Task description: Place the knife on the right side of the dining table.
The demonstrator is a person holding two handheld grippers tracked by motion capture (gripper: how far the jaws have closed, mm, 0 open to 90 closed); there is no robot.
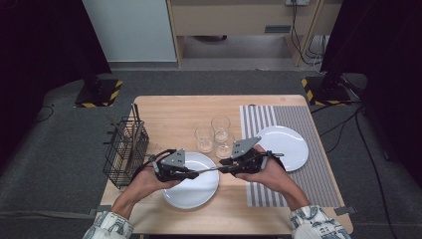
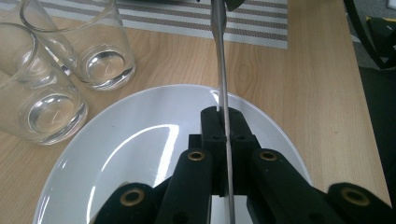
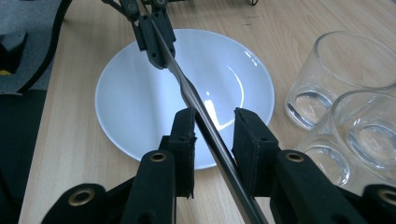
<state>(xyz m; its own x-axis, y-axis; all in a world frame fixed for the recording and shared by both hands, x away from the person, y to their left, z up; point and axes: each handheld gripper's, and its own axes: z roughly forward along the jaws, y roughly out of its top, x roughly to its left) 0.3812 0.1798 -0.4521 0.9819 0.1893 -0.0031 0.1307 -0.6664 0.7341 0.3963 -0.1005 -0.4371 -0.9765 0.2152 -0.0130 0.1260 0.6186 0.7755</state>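
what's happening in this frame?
A person is passing a metal utensil between two grippers above a white plate. The left gripper is shut on one end. The right gripper has its fingers either side of the shaft with a gap, not clamped. Three glasses stand behind.

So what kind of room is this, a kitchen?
Probably not a kitchen: it looks like a test room with a table set for a meal. You can see white plates, drinking glasses and a wire cutlery basket, with cables and stands around.
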